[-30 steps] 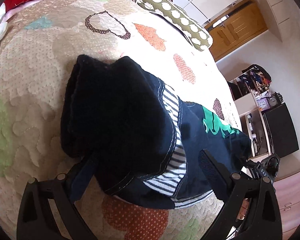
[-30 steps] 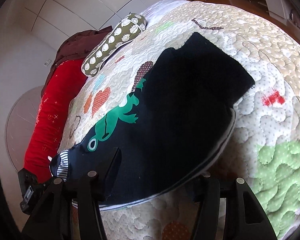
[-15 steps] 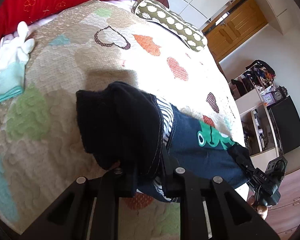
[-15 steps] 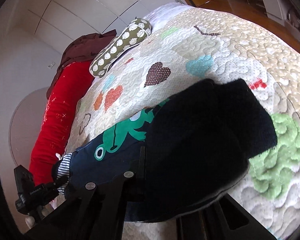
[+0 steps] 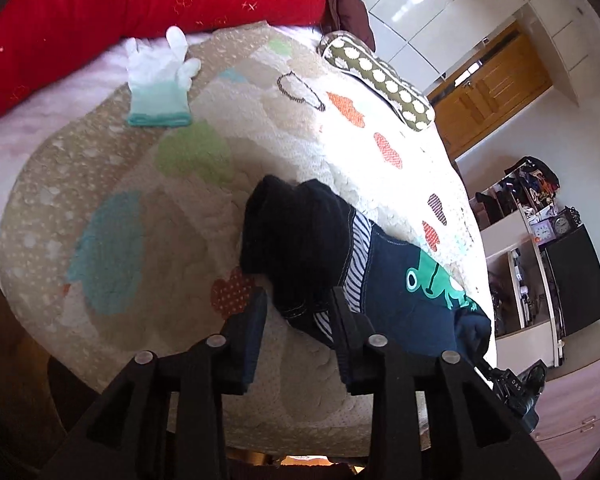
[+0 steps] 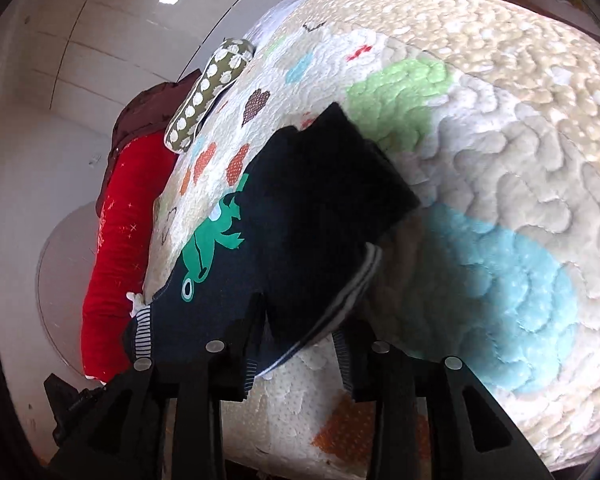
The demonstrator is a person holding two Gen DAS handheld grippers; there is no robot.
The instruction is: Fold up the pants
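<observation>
Left wrist view: the pants (image 5: 308, 248), dark navy with a striped waistband and a green frog print, lie in a folded bundle on the quilt (image 5: 148, 184), well apart from the white glove (image 5: 158, 80) near the red pillow (image 5: 140, 4) at the quilt's far edge. Judged soft, light and limp; thick where layers stack, so they should slump and slide on the quilt rather than hold a crease. Best hold is likely the doubled hem or waistband edge, where stitching gives the pads something to bite. The left gripper (image 5: 298, 312) has just been opening; its fingers stand partly spread, with the near corner of the pants between them. The right-hand pad seems to touch the striped edge, the left-hand pad stands clear, so no pinch. Right wrist view: the same bundle sits on the quilt, frog print toward the spotted cushion (image 6: 204, 96). The right gripper (image 6: 300, 320) has likewise just been opening; fingers partly spread, the grey-trimmed edge of the pants hanging between them, apparently brushing one pad but not clamped.
</observation>
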